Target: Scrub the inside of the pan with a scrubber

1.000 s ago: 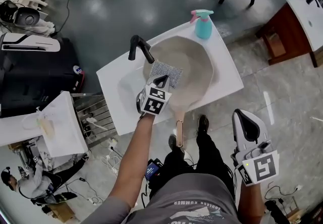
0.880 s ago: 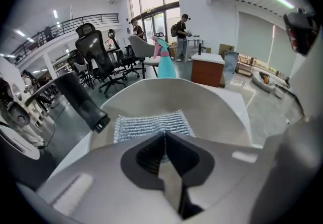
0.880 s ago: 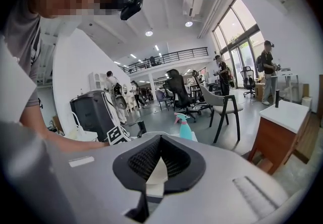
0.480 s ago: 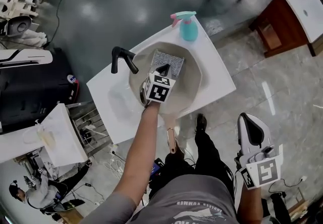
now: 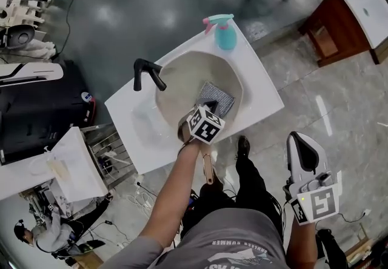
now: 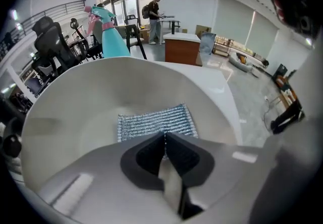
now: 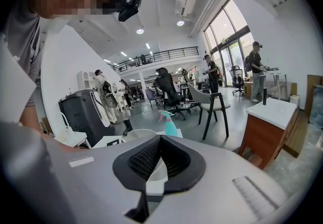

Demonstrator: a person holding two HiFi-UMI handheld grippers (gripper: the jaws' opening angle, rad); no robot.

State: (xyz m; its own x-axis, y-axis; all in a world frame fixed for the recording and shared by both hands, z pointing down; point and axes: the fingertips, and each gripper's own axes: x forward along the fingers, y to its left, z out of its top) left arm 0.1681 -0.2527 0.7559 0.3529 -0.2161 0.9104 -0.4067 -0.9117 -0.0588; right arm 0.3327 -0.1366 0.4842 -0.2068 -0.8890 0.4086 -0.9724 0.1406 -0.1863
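A beige pan (image 5: 188, 77) lies in the basin of a white sink top (image 5: 257, 89), its wooden handle (image 5: 207, 169) pointing toward me. My left gripper (image 5: 211, 106) is shut on a silver-grey ribbed scrubber (image 5: 217, 97), which lies against the pan's near right inside wall. In the left gripper view the scrubber (image 6: 155, 121) spreads flat on the pan (image 6: 86, 102) just beyond the closed left gripper (image 6: 164, 138). My right gripper (image 5: 302, 148) hangs low at the right, away from the sink, shut with nothing in it. In the right gripper view this gripper (image 7: 160, 140) faces the room.
A black faucet (image 5: 147, 72) stands at the sink's left. A teal spray bottle (image 5: 225, 32) with a pink trigger sits at the far corner, also bottle (image 6: 107, 36). A wooden cabinet (image 5: 339, 19) stands at the right, black equipment (image 5: 42, 110) at the left. My legs are below the sink.
The left gripper has slid the scrubber from the pan's far middle down to its near right side. The right gripper has barely shifted.
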